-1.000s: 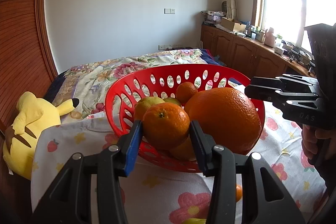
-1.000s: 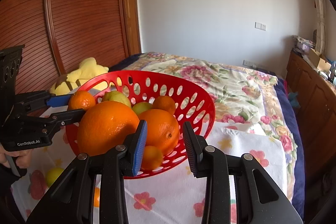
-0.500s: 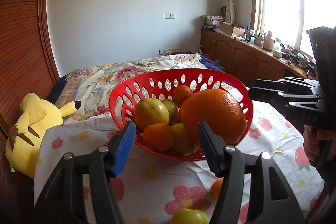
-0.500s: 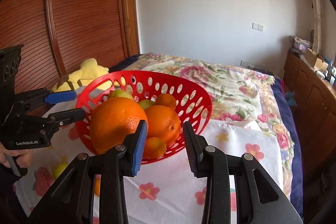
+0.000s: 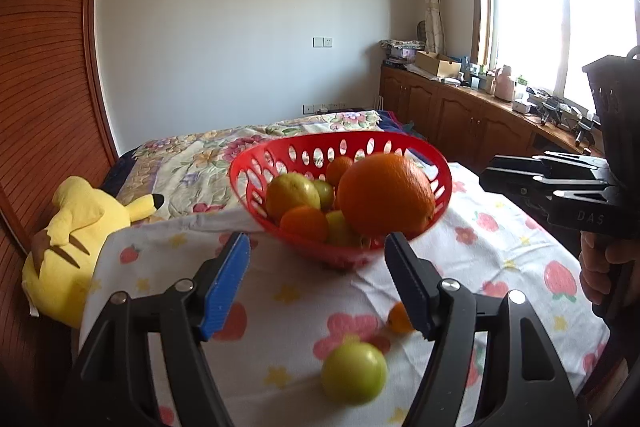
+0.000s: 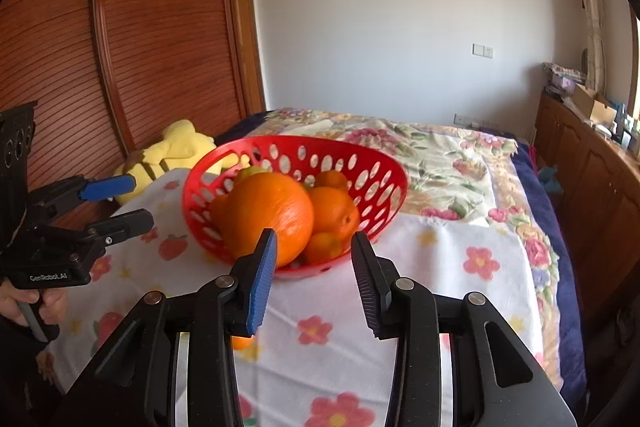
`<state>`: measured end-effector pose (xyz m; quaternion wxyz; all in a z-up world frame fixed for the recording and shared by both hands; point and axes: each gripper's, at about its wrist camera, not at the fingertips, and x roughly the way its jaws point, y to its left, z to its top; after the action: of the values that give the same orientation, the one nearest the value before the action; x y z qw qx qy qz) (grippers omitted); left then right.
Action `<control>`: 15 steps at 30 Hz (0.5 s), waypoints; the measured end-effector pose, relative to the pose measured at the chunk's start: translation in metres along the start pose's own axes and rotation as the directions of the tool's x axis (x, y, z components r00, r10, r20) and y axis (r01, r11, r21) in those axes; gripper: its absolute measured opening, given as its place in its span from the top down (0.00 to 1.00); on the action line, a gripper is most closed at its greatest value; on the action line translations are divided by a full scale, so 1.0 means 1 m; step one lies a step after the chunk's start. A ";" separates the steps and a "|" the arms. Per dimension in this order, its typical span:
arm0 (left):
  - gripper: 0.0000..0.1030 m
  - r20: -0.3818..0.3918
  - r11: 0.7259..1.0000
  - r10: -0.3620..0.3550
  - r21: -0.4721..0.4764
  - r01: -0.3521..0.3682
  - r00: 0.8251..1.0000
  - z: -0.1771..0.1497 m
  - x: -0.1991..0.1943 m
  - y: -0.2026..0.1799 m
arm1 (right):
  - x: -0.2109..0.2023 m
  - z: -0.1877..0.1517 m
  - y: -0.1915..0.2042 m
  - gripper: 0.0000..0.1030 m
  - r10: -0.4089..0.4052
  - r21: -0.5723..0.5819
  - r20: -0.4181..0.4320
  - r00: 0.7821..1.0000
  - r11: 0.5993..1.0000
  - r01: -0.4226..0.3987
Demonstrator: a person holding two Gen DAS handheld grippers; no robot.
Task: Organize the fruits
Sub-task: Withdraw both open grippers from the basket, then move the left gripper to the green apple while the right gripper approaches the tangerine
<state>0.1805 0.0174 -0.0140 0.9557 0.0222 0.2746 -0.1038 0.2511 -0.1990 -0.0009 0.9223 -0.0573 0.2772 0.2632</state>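
Observation:
A red perforated basket (image 5: 280, 163) stands on the floral cloth and holds a large orange (image 5: 386, 195), smaller oranges and green-yellow fruits. It also shows in the right wrist view (image 6: 384, 171) with the large orange (image 6: 268, 215) in front. My left gripper (image 5: 318, 279) is open and empty, short of the basket. A green fruit (image 5: 354, 371) and a small orange (image 5: 400, 317) lie loose on the cloth below it. My right gripper (image 6: 314, 275) is open and empty, just short of the basket.
A yellow plush toy (image 5: 76, 243) lies at the cloth's left edge against a wooden sliding door (image 6: 120, 47). A quilted bed (image 6: 440, 147) lies behind the basket. Wooden cabinets (image 5: 460, 115) run along the right wall.
My left gripper let go of a small orange into the basket, opened wide and drew back. The right gripper also drew back from the basket.

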 end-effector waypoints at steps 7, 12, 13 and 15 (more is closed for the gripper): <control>0.31 -0.036 1.000 0.009 -0.005 -0.009 0.999 -0.025 -0.008 -0.003 | -0.014 -0.017 0.017 0.61 0.012 0.008 -0.001 1.000 1.000 -0.012; 0.31 -0.069 1.000 0.000 -0.017 -0.001 0.998 -0.047 -0.003 -0.005 | -0.013 -0.031 0.030 0.54 0.020 0.008 -0.018 1.000 1.000 -0.020; 0.31 -0.074 1.000 0.000 -0.019 -0.001 0.997 -0.050 -0.003 -0.005 | -0.011 -0.035 0.033 0.53 0.020 0.006 -0.024 1.000 1.000 -0.020; 0.31 -0.080 1.000 -0.008 -0.026 0.006 0.997 -0.056 -0.001 -0.006 | -0.006 -0.041 0.038 0.53 0.025 0.002 -0.039 0.999 1.000 -0.025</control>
<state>0.1489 0.0175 -0.0609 0.9438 0.0132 0.3141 -0.1025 0.2074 -0.1795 -0.0299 0.9134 -0.0580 0.2959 0.2733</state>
